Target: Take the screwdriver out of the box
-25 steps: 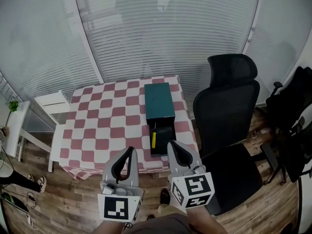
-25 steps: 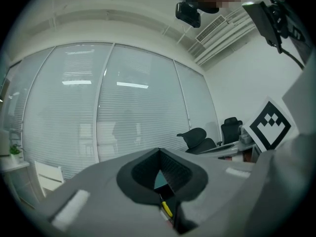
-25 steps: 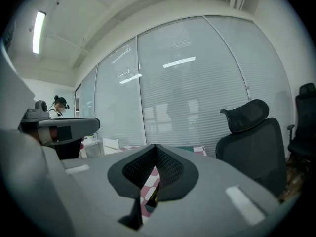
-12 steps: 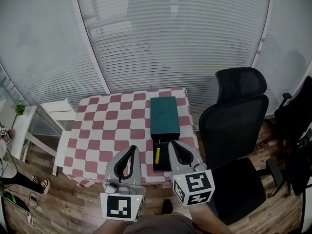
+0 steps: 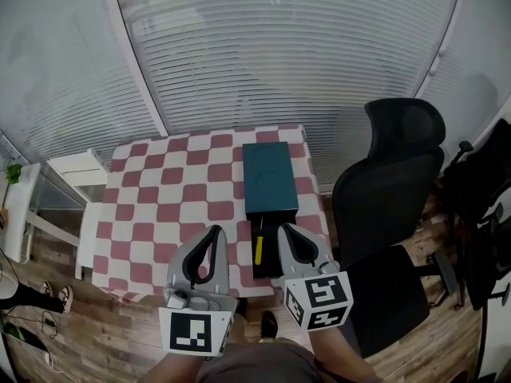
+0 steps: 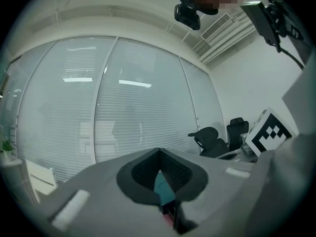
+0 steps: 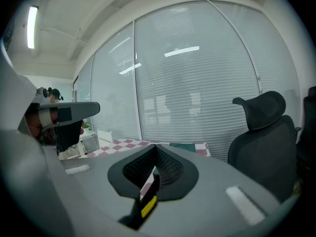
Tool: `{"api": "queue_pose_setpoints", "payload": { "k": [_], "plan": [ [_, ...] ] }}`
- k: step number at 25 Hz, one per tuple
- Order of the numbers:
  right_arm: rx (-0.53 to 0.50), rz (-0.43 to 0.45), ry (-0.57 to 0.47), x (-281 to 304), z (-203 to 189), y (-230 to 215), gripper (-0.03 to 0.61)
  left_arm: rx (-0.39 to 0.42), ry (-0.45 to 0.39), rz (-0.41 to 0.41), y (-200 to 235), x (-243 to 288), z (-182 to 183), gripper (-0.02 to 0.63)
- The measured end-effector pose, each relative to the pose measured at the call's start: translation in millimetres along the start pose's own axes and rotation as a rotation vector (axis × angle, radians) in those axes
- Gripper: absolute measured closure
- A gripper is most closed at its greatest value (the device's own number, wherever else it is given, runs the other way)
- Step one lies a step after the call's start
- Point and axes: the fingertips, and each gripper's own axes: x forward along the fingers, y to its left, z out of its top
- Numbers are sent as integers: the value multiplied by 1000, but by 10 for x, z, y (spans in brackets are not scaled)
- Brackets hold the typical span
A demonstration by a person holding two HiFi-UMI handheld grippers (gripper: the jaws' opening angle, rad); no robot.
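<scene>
— Head view first: how are the hands held?
— Both are low in front of the person, side by side at the near edge of the checkered table. The marker cubes face the body and the tongs point forward. The left tongs and the right tongs each have their tips together, with nothing in them.
— And the screwdriver?
— The screwdriver lies in the black drawer, which stands open at the near end of the teal box. Its long axis runs along the drawer, yellow handle nearer the person. It shows between the two tongs, closer to the right one, and neither grips it.
— Left gripper view?
— The left tongs are closed at the tips. A sliver of the teal box shows through the slit below them.
— Right gripper view?
— The right tongs are also closed and empty. Through their slit a yellow piece of the screwdriver shows, with the table beyond.
</scene>
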Motion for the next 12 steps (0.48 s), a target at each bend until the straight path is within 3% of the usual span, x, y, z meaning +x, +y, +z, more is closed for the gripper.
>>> {"api": "queue_pose_setpoints", "payload": {
  "k": [12],
  "plan": [
    [28, -38, 137, 484, -438, -21, 552, -48, 65, -33, 360, 266, -306, 612]
  ]
}}
